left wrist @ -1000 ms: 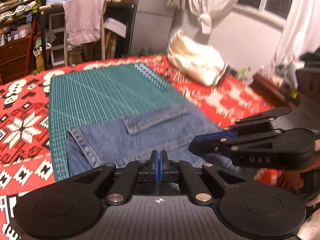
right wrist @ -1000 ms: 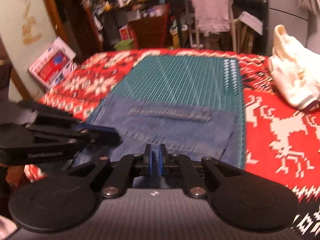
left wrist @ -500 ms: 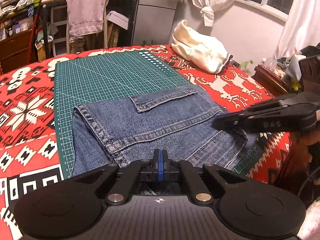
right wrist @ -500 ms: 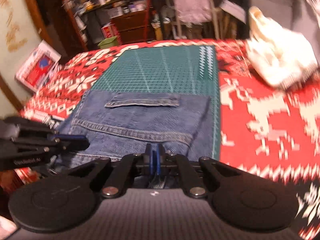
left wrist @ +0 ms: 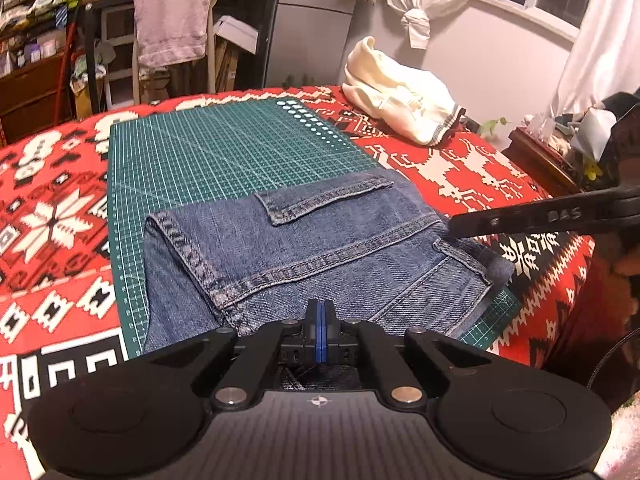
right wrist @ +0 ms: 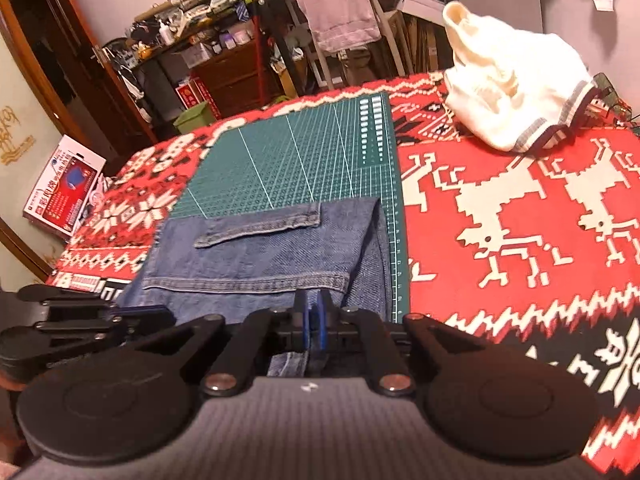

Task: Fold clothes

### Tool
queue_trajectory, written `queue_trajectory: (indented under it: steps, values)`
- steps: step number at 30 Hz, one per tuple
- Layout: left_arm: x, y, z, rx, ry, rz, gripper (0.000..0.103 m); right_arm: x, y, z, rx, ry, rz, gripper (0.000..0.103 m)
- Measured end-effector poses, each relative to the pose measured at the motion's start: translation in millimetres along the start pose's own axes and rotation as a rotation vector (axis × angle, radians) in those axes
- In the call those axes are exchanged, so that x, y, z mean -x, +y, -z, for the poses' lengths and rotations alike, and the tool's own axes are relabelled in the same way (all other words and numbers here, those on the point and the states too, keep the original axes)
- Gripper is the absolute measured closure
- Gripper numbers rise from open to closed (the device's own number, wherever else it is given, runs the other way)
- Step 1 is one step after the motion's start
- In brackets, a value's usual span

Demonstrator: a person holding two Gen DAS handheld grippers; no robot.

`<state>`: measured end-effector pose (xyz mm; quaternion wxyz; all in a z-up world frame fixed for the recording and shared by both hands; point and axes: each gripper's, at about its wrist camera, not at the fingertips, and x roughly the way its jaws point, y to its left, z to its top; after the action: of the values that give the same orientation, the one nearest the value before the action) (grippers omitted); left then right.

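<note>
**Jeans laid down, both claws at the near edge**

The folded jeans [left wrist: 320,248] now lie flat across the lower part of the green cutting mat [left wrist: 224,152], which rests on the red patterned blanket [left wrist: 52,208] covering the bed. A second ago both views were blurred and the denim sat lower and looser in the frame; half a second ago it was already spread out, and since then the pictures have sharpened and the cloth has barely shifted. By my reading, the fold has just been carried over and set down.

In the left wrist view, the left claw [left wrist: 319,332] sits at the bottom centre with its blue pads pressed together at the near hem; whether denim is pinched between them cannot be told. The right claw [right wrist: 311,330], at the bottom centre of the right wrist view, is clenched on a strip of the jeans that shows below its pads. In the left wrist view it enters at the right edge of the frame, over the corner of the denim.

A pocket flap [right wrist: 260,226] faces up near the far edge of the fold. A cream garment [right wrist: 516,92] sits crumpled in the upper right, well apart from the mat, likely next in line. The jeans probably need releasing or one more fold.
</note>
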<state>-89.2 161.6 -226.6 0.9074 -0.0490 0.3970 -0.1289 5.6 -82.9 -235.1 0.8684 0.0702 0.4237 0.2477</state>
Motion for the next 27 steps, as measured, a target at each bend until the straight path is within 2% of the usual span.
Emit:
queue_trajectory:
  steps: [2, 5, 11, 17, 21, 23, 27]
  values:
    - [-0.8, 3.5, 1.1, 0.025, 0.002, 0.011, 0.1, -10.9, -3.7, 7.5, 0.022, 0.04, 0.035, 0.098]
    - [0.7, 5.0, 3.7, 0.042, 0.007, 0.021, 0.1, -10.2, -10.0, 13.8, 0.006, 0.023, 0.018, 0.099]
    - [4.5, 4.5, 4.3, 0.047, 0.028, 0.02, 0.1, 2.6, -11.4, 15.0, 0.019, 0.048, 0.033, 0.097]
    - [9.8, 3.8, 10.8, 0.048, 0.04, 0.011, 0.1, 12.9, -16.5, 23.9, -0.022, 0.054, 0.036, 0.101]
    - [12.5, 3.4, 9.1, 0.054, 0.04, 0.001, 0.101, 15.9, -19.5, 21.0, -0.055, 0.079, 0.029, 0.101]
    - [15.7, 1.0, 5.9, 0.046, 0.027, -0.016, 0.101, 19.9, -19.9, 14.2, -0.078, 0.058, 0.038, 0.097]
    - [20.6, 2.2, -0.8, 0.052, -0.005, -0.03, 0.1, 8.2, -18.6, 1.0, -0.043, 0.04, 0.065, 0.097]
